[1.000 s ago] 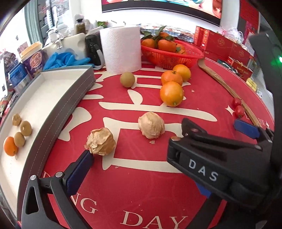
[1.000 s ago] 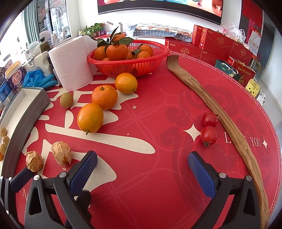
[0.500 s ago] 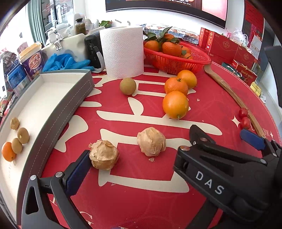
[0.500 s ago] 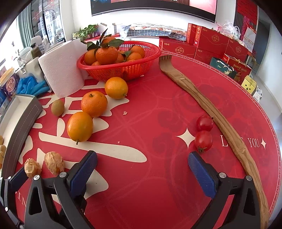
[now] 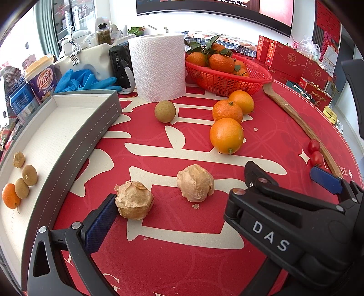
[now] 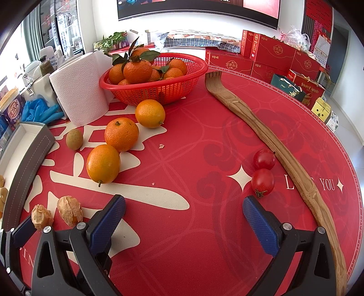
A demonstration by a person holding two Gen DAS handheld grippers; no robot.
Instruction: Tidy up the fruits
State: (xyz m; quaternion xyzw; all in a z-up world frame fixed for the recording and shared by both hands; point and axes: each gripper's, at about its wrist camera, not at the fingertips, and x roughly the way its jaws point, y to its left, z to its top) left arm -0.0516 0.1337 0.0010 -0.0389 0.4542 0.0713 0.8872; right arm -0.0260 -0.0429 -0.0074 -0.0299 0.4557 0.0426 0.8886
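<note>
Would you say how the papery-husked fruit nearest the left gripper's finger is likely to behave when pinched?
The husked fruit looks dry and crinkled, so it probably crushes or flakes easily; crumbs already lie nearby. It likely weighs little. Its rounded shape may let it roll if the left gripper nudges it.

This looks like a shop or showroom corner. Stacked red gift boxes line the far side of a round table under a red printed cloth, and a large wall screen hangs above. Glass-fronted cabinets stand to the left.

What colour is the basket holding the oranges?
Red, the basket shows best in the right wrist view.
</note>
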